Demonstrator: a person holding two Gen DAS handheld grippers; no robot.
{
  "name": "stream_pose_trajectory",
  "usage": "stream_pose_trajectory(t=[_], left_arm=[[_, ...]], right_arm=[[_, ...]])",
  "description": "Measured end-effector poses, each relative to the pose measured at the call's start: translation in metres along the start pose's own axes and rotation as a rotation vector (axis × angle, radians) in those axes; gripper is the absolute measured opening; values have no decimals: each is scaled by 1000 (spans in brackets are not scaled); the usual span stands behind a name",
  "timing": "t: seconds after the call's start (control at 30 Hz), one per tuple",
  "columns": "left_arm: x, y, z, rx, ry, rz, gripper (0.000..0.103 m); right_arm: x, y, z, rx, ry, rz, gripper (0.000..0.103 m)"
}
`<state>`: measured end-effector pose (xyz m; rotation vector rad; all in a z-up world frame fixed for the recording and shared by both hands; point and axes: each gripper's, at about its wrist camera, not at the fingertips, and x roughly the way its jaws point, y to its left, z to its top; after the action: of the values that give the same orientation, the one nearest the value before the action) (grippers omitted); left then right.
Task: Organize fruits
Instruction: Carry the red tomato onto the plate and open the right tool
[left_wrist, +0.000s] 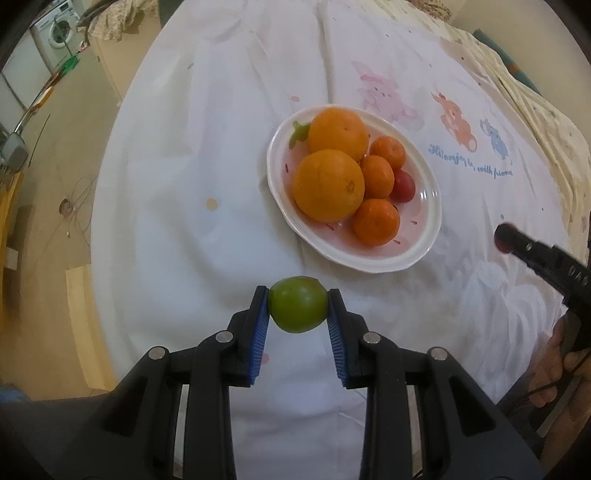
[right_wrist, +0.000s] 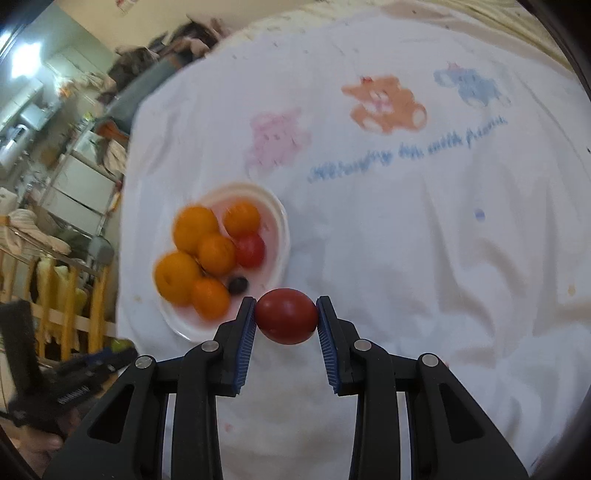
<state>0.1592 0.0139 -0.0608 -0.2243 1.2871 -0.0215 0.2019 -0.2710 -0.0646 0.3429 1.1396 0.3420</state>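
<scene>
Left wrist view: the left gripper (left_wrist: 298, 310) clamps a green fruit (left_wrist: 297, 309) just short of the plate (left_wrist: 424, 243), likely bound for the pile. Right wrist view: the right gripper (right_wrist: 286, 320) pinches a red fruit (right_wrist: 286, 320) beside the plate's rim, seemingly waiting its turn.

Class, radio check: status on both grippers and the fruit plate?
Left gripper shut on green fruit. Right gripper shut on red fruit. Plate crowded with oranges. Nothing blocking.

White cartoon-print cloth (left_wrist: 221, 147), washing machine (left_wrist: 55, 31) beyond, cluttered shelves (right_wrist: 77, 173)
</scene>
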Motion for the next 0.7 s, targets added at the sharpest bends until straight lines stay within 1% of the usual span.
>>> stream_pose_trajectory(t=[0.07,0.13,0.2,0.3,0.5,0.7], left_arm=[[-1,2,2,-8,-4,1,27],[-1,4,3,-18,-5,2,27],[0,5,4,-23,2,1,27],[1,6,5,-27,3,-4,27],[7,4,8,-23,24,-4,27],[9,1,10,-19,36,-16,27]], right_arm=[[1,5,9,-15,-9,26,35],[9,11,17,-14,0,55,35],[25,12,25,19,31,105,35],[46,5,33,66,81,135,35],[85,9,36,58,158,132,35],[102,21,33,4,193,99,35]])
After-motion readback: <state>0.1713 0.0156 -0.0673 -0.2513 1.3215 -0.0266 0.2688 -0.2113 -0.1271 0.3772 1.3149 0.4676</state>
